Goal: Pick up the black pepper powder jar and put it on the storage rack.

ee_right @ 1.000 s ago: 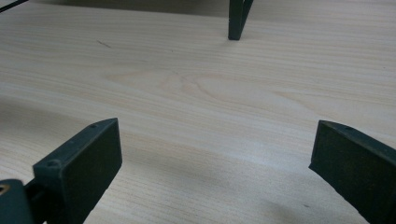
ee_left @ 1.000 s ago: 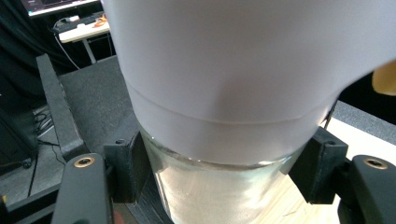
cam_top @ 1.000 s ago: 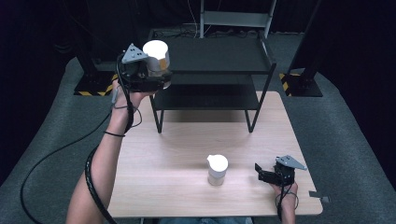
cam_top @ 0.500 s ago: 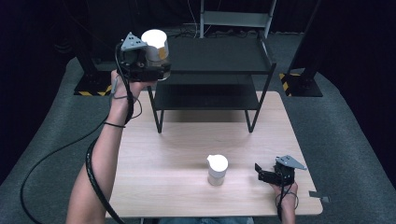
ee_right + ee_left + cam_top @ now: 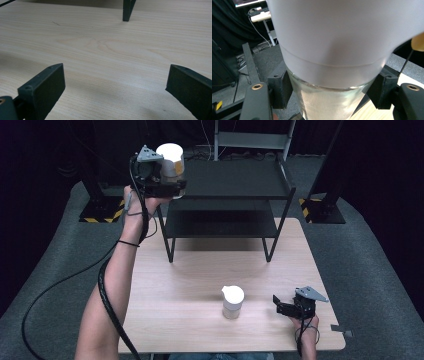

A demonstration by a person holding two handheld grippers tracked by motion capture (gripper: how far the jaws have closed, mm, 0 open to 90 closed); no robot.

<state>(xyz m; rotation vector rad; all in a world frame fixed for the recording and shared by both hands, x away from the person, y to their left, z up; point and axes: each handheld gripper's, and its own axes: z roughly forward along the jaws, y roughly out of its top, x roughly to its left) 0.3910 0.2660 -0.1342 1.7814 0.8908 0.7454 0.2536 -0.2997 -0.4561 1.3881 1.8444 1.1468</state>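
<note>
A white-lidded jar [image 5: 171,164] is held aloft beside the top of the black shelf rack [image 5: 235,180], clamped at its glass body between the fingers of the left gripper [image 5: 172,182]. The right gripper [image 5: 278,303] is rested on the wooden surface [image 5: 190,285], fingers spread wide, with nothing between them, near a second white-lidded jar [image 5: 233,301]

Left tool [image 5: 329,100] clamped on a clear jar [image 5: 327,105], black pads [image 5: 283,86] pressing its glass body from both sides. White lid [image 5: 342,37] looming large above the pads. Pale worktop [image 5: 372,110] low at right; dark floor and cables [image 5: 259,30] behind at left.
</note>
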